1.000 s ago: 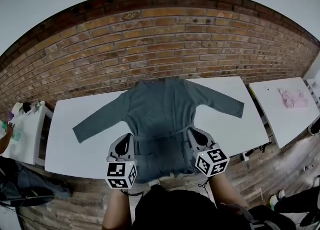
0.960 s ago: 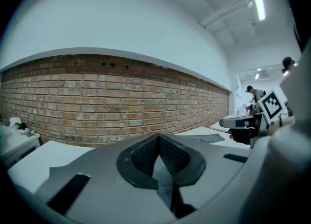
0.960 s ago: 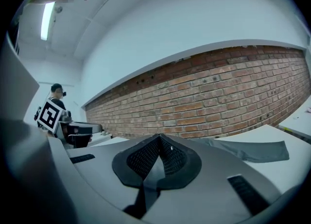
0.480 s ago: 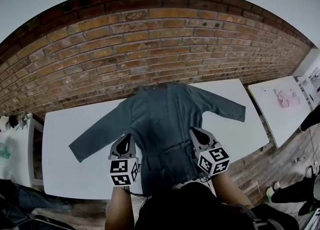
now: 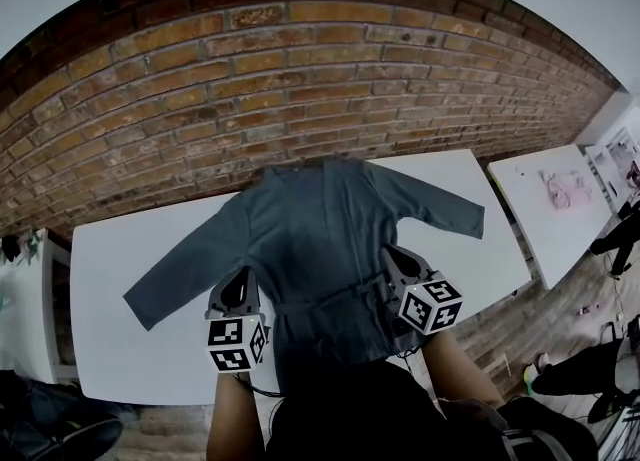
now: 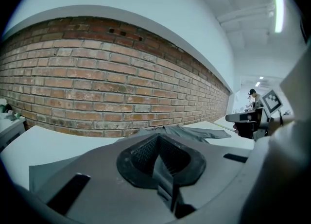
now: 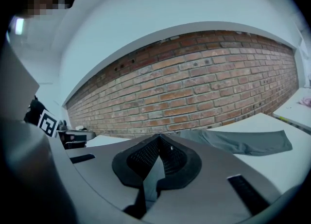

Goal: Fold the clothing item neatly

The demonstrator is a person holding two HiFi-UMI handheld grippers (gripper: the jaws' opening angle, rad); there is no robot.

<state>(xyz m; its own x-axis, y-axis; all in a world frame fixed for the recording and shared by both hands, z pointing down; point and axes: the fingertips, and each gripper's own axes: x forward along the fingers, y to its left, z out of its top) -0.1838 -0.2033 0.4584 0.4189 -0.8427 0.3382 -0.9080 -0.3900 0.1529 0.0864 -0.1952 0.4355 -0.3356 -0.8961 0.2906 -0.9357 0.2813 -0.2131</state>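
A grey-blue robe (image 5: 320, 239) lies flat on the white table (image 5: 120, 269), sleeves spread to both sides and its hem over the near edge. My left gripper (image 5: 243, 287) sits at the robe's left side by the waist. Its jaws are shut, with a fold of grey cloth pinched between the pads (image 6: 160, 157). My right gripper (image 5: 392, 261) is at the robe's right side, also shut on a strip of the cloth (image 7: 156, 162). The right sleeve (image 7: 243, 143) stretches out flat beyond it. The person's body hides the hem.
A brick wall (image 5: 300, 79) runs close behind the table. A second white table (image 5: 560, 219) with a pink item (image 5: 565, 187) stands at the right. Another white surface (image 5: 20, 299) is at the left. A person (image 6: 252, 99) stands far off.
Both grippers stayed shut and shifted slightly along the robe's waist. The head view swung, so the side tables sit differently in frame. The left sleeve now reaches lower left.
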